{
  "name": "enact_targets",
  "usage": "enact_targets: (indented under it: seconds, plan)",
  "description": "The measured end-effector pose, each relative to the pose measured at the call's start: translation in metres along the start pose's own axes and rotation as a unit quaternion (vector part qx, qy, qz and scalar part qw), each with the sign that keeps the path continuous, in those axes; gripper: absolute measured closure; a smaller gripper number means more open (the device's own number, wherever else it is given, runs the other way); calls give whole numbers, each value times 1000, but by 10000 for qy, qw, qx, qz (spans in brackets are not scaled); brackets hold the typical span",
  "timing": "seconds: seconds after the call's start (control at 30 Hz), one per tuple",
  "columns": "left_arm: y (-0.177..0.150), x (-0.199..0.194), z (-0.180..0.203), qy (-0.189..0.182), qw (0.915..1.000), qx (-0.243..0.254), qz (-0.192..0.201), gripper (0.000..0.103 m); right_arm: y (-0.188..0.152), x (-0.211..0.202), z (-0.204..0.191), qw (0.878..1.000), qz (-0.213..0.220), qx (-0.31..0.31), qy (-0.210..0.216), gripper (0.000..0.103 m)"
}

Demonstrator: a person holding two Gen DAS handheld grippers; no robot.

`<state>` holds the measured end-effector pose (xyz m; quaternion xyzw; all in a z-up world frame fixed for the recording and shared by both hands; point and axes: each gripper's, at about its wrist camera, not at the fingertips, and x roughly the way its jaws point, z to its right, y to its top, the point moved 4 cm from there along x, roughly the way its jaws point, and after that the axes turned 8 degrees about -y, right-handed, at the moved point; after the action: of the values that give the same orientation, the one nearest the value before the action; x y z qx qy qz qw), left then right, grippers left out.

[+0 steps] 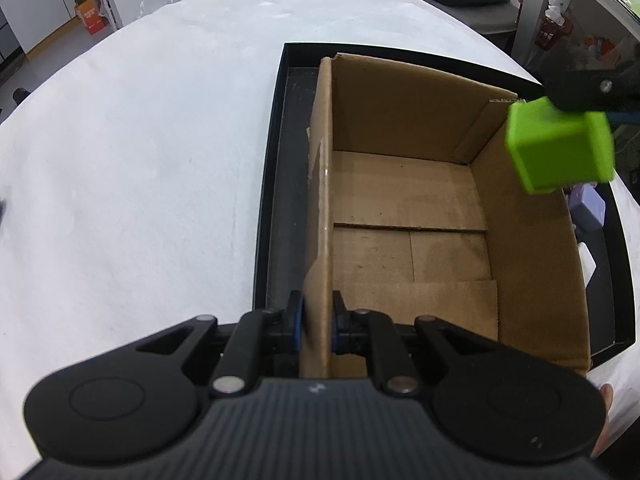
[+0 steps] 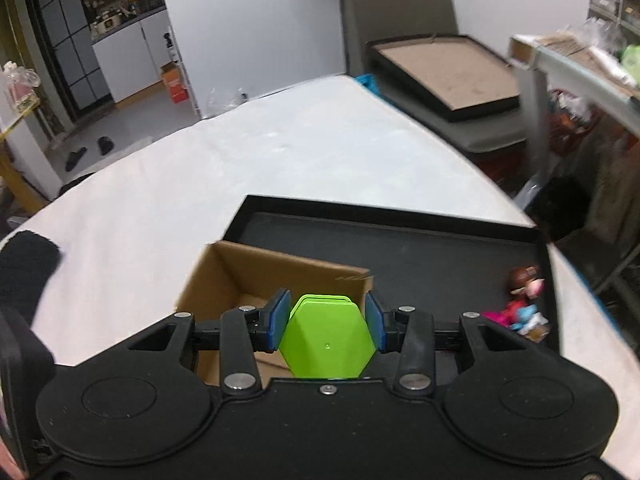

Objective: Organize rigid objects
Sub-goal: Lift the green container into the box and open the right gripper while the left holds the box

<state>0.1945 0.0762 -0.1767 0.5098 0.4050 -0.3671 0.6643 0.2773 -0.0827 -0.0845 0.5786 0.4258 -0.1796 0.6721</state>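
Your left gripper [image 1: 317, 316] is pinched on the left wall of the cardboard box [image 1: 408, 216], which sits in the black tray [image 1: 276, 184] on the white table [image 1: 140, 160]. Your right gripper [image 2: 328, 322] clamps the green block [image 2: 326, 340], held above the box's right edge. A small figurine [image 2: 520, 304] lies in the tray's right corner.

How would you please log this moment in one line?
left tool: clamps box wall | right tool: holds green block above box | block: not yet dropped
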Motion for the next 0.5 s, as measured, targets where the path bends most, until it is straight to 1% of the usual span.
enact_targets:
  seconds: [0.23, 0.3, 0.33, 0.4, 0.43, 0.5]
  plan:
    - [2, 2, -1, -7, 10000, -48, -60, 91, -7, 12, -15, 9986, -179, 235, 430, 63]
    - [2, 2, -1, -5, 10000, -54, -63, 91, -7, 15, -19, 9979, -179, 293, 544, 62]
    - [2, 2, -1, -5, 10000, -63, -64, 91, -7, 15, -20, 9971, -145, 314, 671, 62]
    - [3, 2, -1, 1, 10000, -61, -66, 91, -9, 16, -23, 9953, -260, 374, 854, 60]
    - [3, 2, 0, 6, 10000, -52, -65, 91, -10, 18, -23, 9952, -313, 380, 843, 59]
    - [3, 1, 1, 22, 10000, -31, -48, 91, -13, 15, -22, 9958, -285, 312, 814, 53]
